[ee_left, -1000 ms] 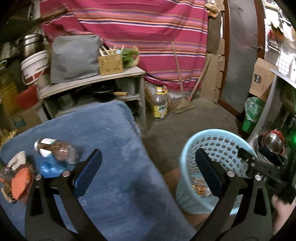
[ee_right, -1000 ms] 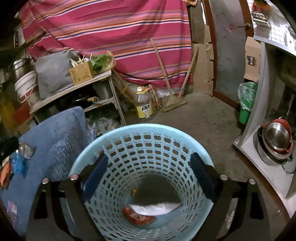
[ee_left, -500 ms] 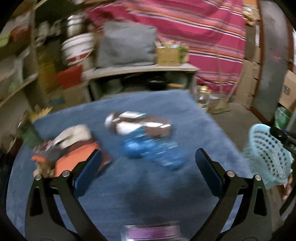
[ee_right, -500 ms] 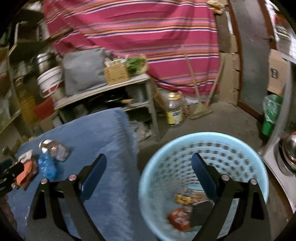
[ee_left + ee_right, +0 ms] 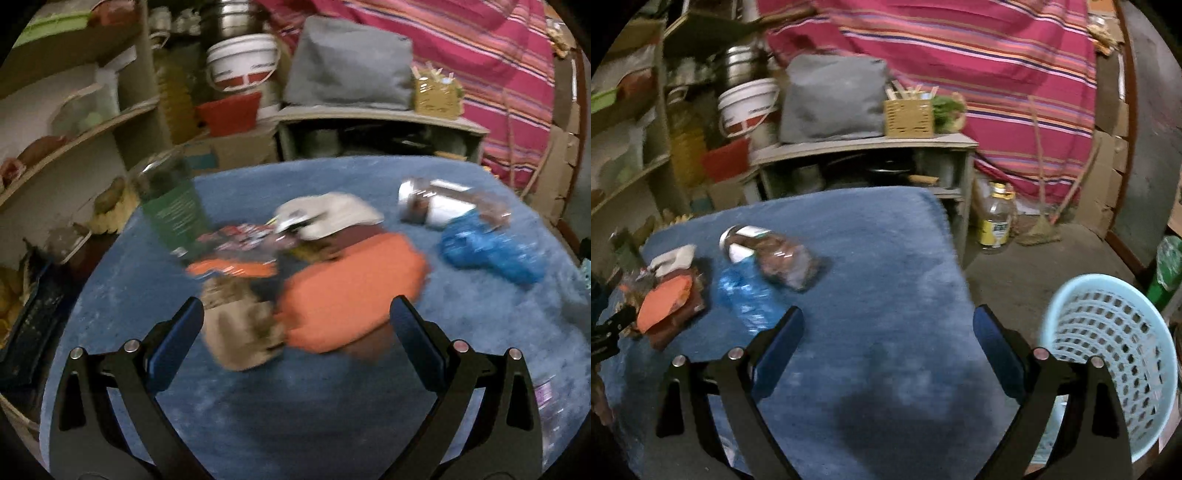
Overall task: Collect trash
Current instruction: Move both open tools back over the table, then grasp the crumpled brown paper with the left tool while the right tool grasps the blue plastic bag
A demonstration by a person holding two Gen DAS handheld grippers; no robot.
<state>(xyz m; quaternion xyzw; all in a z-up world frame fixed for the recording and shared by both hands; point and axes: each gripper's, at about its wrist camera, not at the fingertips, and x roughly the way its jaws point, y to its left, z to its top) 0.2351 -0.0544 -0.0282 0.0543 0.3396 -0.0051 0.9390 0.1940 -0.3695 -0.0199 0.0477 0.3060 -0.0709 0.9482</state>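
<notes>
A pile of trash lies on the blue-covered table: an orange wrapper, a crumpled brown paper piece, a white wrapper, a blue plastic bag, a clear plastic bottle and a green bottle. My left gripper is open just above the orange wrapper and brown piece. My right gripper is open and empty over bare blue cloth, right of the blue bag and bottle. The light blue basket stands on the floor at the right.
A grey shelf unit with a grey bag and wicker box stands behind the table. Wooden shelves are at the left. An oil bottle and a broom stand by the striped curtain. A green bag sits beyond the basket.
Both grippers swung left, away from the basket. The left one moved over the trash pile and closer to it. The right one moved from above the basket to over the table.
</notes>
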